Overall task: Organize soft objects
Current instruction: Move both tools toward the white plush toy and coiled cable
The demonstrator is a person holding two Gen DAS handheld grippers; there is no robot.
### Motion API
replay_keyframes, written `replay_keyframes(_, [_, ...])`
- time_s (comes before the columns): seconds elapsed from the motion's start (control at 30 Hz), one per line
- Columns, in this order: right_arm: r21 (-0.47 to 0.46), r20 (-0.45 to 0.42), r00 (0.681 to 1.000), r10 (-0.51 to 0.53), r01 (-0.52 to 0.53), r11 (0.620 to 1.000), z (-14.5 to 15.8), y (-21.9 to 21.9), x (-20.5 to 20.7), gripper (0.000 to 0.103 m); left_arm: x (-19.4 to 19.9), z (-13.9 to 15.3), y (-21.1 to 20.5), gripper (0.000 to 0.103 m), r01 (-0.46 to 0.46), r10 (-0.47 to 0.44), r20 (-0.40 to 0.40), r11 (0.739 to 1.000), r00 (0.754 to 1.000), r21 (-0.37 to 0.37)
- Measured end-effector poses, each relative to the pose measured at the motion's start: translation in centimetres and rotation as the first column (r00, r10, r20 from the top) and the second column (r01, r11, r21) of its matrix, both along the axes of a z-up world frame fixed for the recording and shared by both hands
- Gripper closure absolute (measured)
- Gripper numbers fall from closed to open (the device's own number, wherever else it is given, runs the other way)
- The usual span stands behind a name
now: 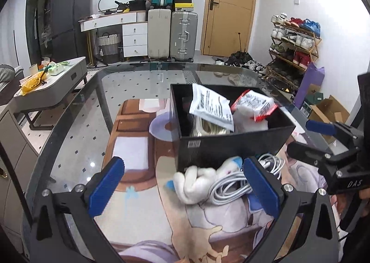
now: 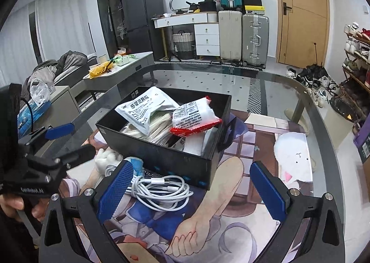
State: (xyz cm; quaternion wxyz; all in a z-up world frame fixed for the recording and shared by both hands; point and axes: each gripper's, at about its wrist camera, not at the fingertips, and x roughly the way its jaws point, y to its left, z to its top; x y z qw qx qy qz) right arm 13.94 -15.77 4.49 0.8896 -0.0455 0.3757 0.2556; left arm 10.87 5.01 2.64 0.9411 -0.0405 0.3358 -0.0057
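A black open box [image 1: 208, 147] stands on a printed mat on the glass table. It holds a white packet [image 1: 211, 107], a red-edged packet [image 1: 254, 105] and other soft bags. In front of the box lie a white plush toy [image 1: 196, 182] and a coiled white cable [image 1: 227, 188]. My left gripper [image 1: 185, 185] is open wide, with the plush and part of the cable between its blue pads, untouched. My right gripper [image 2: 192, 191] is open too, over the cable [image 2: 159, 190] and near the box wall [image 2: 175, 163]. The plush [image 2: 108, 159] lies left of it, by the left gripper [image 2: 69, 142].
The printed mat [image 2: 231, 216] covers the near part of the glass table [image 1: 69, 147], whose curved edge runs left and far. A grey coffee table [image 1: 57, 82] stands to the left. Suitcases [image 1: 182, 34], a door and a shoe rack [image 1: 293, 45] line the back.
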Motion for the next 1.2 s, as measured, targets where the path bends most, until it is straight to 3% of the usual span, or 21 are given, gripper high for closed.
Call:
replay_keyframes(0.7, [-0.042,-0.105,0.993,0.059,-0.064,0.997,-3.3,2.6,0.1,0.001,-1.1,-2.8,1.4,0.0,-0.015,0.014,-0.067,1.0,0.998,-0.015])
replay_keyframes(1.2, [-0.051,-0.191,0.98,0.063,-0.074,0.996,-5.9,4.2,1.0,0.001,-1.0,-3.2,1.3,0.0,0.014,-0.016,-0.085,0.999,0.996,-0.029])
